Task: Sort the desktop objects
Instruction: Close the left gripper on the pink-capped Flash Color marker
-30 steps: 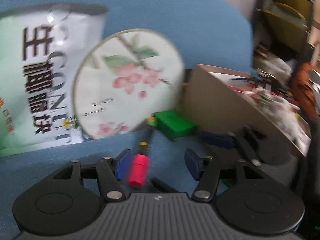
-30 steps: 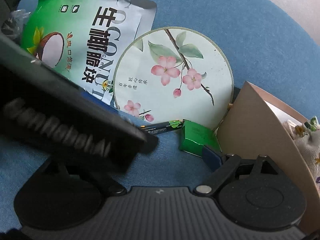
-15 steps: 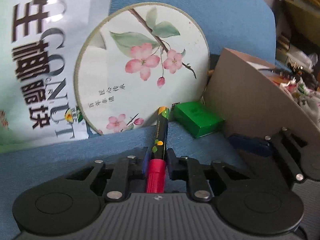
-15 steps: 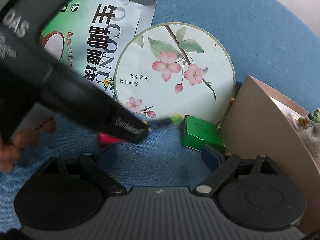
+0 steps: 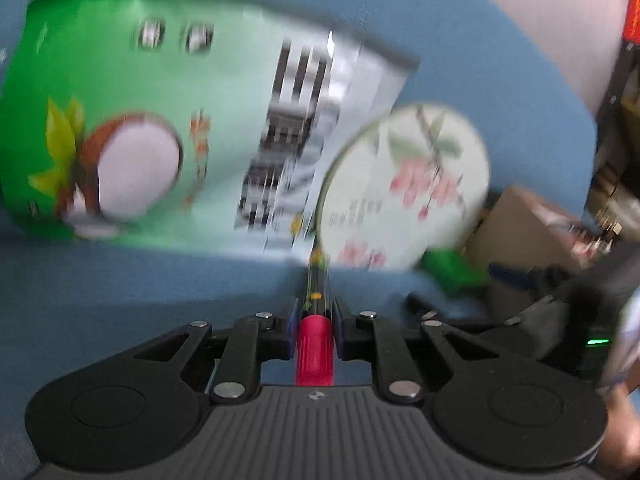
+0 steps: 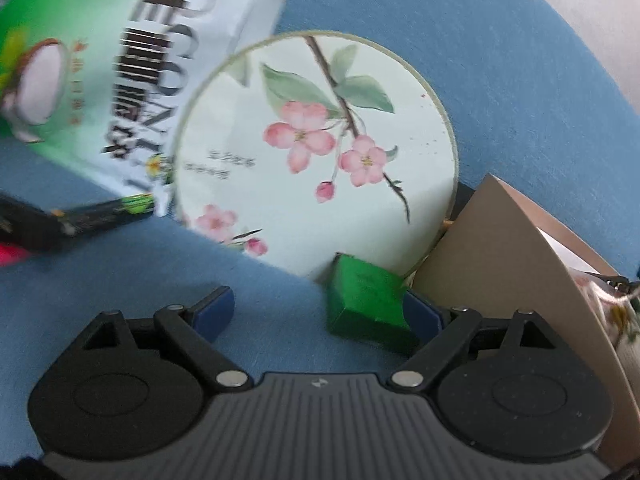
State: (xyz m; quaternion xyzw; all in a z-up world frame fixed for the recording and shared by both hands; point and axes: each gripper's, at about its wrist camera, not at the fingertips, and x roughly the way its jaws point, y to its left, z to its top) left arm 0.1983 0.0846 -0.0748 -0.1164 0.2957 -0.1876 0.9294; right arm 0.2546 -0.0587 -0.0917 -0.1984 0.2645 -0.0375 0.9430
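Note:
My left gripper (image 5: pixel 314 316) is shut on a black marker with a red cap (image 5: pixel 314 344), which points forward over the blue cloth. The marker also shows at the left edge of the right wrist view (image 6: pixel 96 212). My right gripper (image 6: pixel 320 312) is open; a small green box (image 6: pixel 366 300) lies just inside its right finger. A round fan with pink blossoms (image 6: pixel 316 152) and a green coconut snack bag (image 6: pixel 132 60) lie beyond. The left wrist view is blurred.
A tan cardboard box (image 6: pixel 508 256) holding floral cloth stands at the right, touching the fan's edge. Blue cloth (image 6: pixel 460 40) covers the table. Dark shelving (image 5: pixel 616 128) is at the far right of the left wrist view.
My left gripper, shut on the marker, has swung left and pulled it away from the fan. My right gripper has moved forward, closer to the green box.

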